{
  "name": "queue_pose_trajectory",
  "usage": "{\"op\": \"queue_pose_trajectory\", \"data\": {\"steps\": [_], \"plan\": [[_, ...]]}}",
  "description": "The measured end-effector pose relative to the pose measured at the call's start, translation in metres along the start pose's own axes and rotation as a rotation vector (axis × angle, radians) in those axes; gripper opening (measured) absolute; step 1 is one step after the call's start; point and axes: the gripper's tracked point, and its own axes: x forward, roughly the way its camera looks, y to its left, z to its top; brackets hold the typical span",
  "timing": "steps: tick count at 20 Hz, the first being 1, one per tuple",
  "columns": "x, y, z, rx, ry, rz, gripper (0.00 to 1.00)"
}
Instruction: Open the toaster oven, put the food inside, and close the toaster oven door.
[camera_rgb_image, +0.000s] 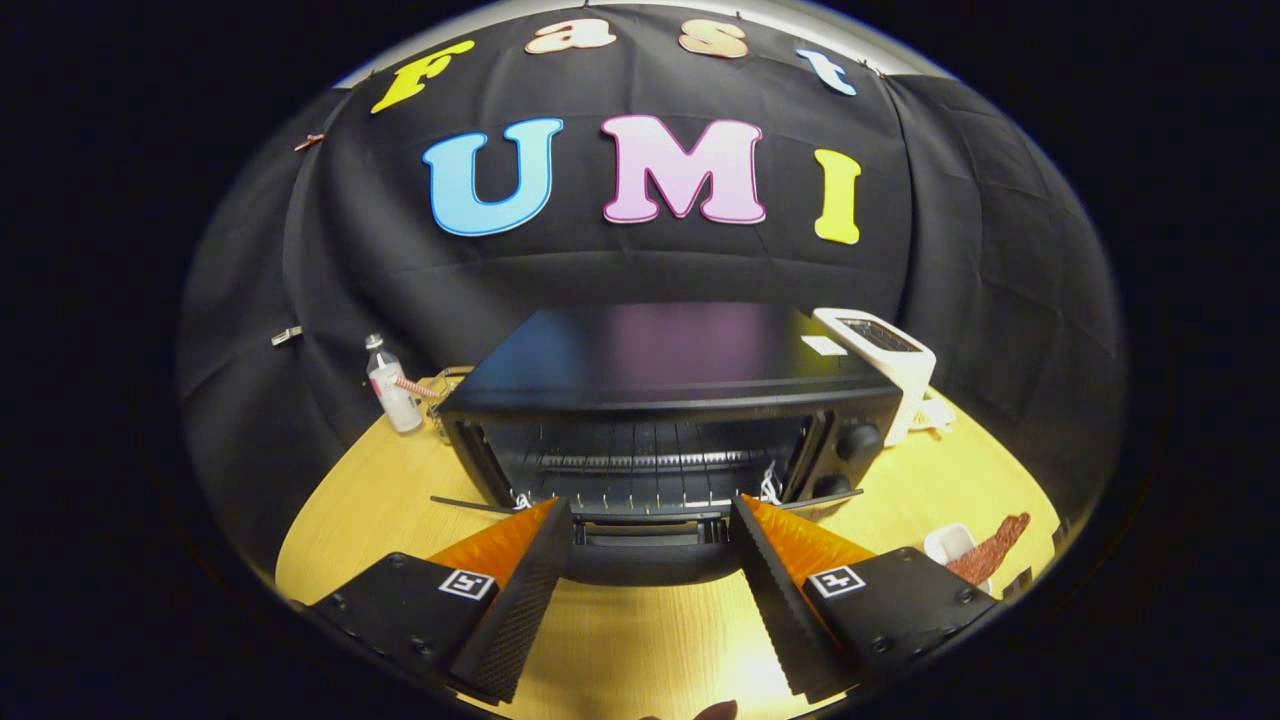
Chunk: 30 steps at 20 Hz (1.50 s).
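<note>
Plainly, in the gripper view, the claw (650, 520) is standing wide open, its two fingers (520, 580) spread well apart and gripping nothing. Between the fingertips the dropped-down door (640, 550) of the toaster oven (660, 400) is lying, folded flat toward the camera; whether the tips are touching its edges I cannot tell. The oven itself is sitting on the yellow wooden tabletop (640, 640) just beyond the fingers, its cavity gaping open and a wire rack (640, 465) showing inside. Two dark knobs (858, 442) are sitting on its right-hand panel. To the oven's left, a small clear bottle (392, 395) with a white label is leaning near the back of the tabletop. Behind the oven's right corner a white slot toaster (885, 360) is standing. Beyond the right finger, a white dish (948, 543) is resting beside a reddish-brown strip of food (995, 550), which is lying well apart from the oven.
</note>
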Motion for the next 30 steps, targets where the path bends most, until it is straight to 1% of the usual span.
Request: {"op": "queue_pose_trajectory", "data": {"steps": [3, 6, 8, 10, 12, 14, 18, 22, 27, 30], "plan": [[-0.011, -0.002, -0.034, -0.017, 0.053, -0.004, 0.97], [-0.014, -0.007, -0.069, -0.040, 0.139, -0.002, 0.97], [-0.014, -0.009, -0.089, -0.033, 0.194, 0.005, 0.97], [-0.016, -0.009, -0.107, -0.051, 0.253, 0.029, 0.97], [-0.019, -0.013, -0.116, -0.096, 0.276, 0.052, 0.98], [-0.023, -0.017, -0.118, -0.137, 0.272, 0.076, 0.98], [-0.037, -0.019, -0.109, -0.153, 0.255, 0.147, 0.98], [-0.057, -0.036, -0.078, -0.107, 0.202, 0.188, 0.98], [-0.077, -0.081, -0.040, -0.112, 0.159, 0.205, 0.97], [-0.089, -0.113, -0.026, -0.129, 0.150, 0.218, 0.97]]}}
